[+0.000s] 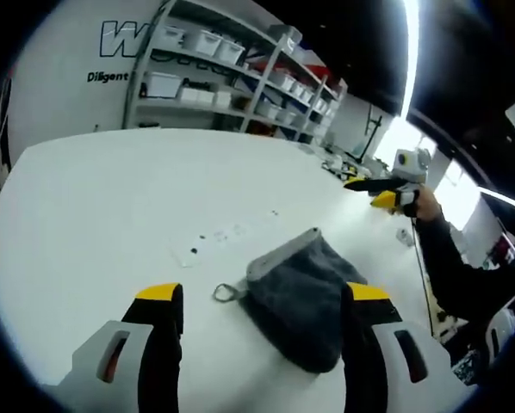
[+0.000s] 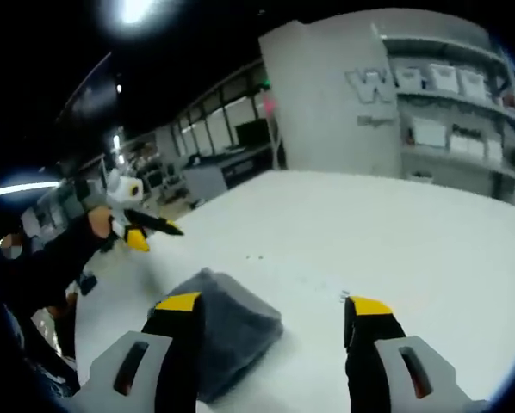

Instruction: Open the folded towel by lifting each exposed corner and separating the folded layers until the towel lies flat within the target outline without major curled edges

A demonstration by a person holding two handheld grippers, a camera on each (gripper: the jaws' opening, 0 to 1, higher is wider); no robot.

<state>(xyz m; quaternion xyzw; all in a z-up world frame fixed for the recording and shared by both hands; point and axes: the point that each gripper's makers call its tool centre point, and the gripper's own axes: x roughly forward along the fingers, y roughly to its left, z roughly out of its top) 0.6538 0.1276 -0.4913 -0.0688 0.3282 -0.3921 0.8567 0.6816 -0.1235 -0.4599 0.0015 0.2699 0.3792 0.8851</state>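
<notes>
Sitting folded on the white table (image 1: 111,206), the grey towel (image 1: 296,297) is still a compact bundle, with a lighter hem band along its far edge and a small hanging loop (image 1: 227,292) sticking out on one side. In the left gripper view it lies between the yellow-tipped jaws of the left gripper (image 1: 262,297), closer to the right-hand jaw, and those jaws are spread wide with nothing in them. In the right gripper view the right gripper (image 2: 270,305) is also wide open and empty, with the towel just beside its left-hand jaw and partly behind it; can't tell if they touch. The table has a few tiny dark specks (image 1: 210,234) on it. Behind it there's shelving (image 1: 240,73) with white bins against a wall with lettering, plus bright ceiling strip lights (image 1: 410,52).
</notes>
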